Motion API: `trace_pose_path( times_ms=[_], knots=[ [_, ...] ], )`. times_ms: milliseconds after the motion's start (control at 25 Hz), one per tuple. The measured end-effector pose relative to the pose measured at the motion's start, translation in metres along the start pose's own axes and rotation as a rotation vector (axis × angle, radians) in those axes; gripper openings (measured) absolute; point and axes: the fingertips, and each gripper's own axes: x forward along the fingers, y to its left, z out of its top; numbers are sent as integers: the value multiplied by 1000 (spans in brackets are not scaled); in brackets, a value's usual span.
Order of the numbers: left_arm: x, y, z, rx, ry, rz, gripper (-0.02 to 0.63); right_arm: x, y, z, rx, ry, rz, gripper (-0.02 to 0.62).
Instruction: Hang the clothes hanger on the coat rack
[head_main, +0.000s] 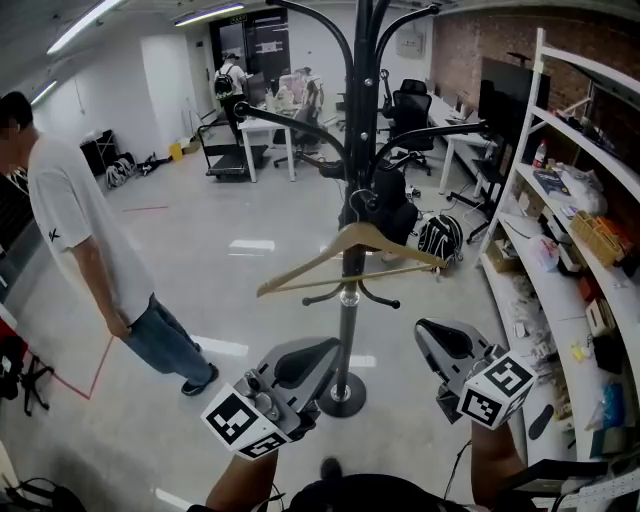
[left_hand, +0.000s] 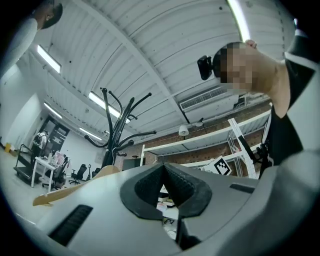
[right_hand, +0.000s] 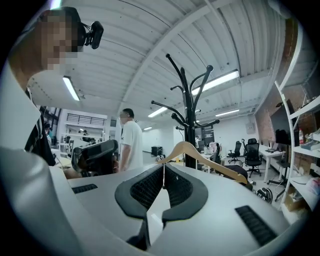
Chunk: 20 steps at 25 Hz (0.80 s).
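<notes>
1. The light wooden clothes hanger with a straight crossbar (head_main: 365, 237) hangs on the tall black metal coat rack (head_main: 347, 340). Its hook sits at one of the rack's curved arms, close against the pole.
2. In the head view the hanger slopes, its left end lower than its right, and its crossbar passes in front of the pole just above the rack's small lower hooks.
3. The left gripper (head_main: 318, 352) is apart from the hanger, low in the head view and just left of the pole. In the left gripper view its black ribbed pads (left_hand: 150, 187) meet at the tip with nothing between them.
4. From that view the hanger's wooden end (left_hand: 75, 189) shows beyond the gripper's left side, with the rack (left_hand: 112, 131) above it.
5. The right gripper (head_main: 440, 335) is right of the pole, also clear of the hanger. In the right gripper view its jaws are together at the tip and hold nothing.
6. Beyond the right gripper's jaws the hanger (right_hand: 200, 158) and rack (right_hand: 189, 125) stand straight ahead.
7. A person in a white T-shirt and jeans (head_main: 75, 220) stands on the glossy grey floor (head_main: 220, 280) at the left.
8. White shelves with cluttered goods (head_main: 560, 215) line the right side.
</notes>
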Motion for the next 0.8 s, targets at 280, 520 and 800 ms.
trace_pose_path(
  times_ms=[280,520,800],
  knots=[
    [-5,-108,-6,-51,-3,-24,0,-103,22,-8,10,-23,27,9],
    [-11,-195,-23,-90,93,-56,1,-179,50,-24,47,-14,28,9],
    [-54,-267,-15,-62,174,9,0,-232,111,-16,41,-23,19,8]
  ],
)
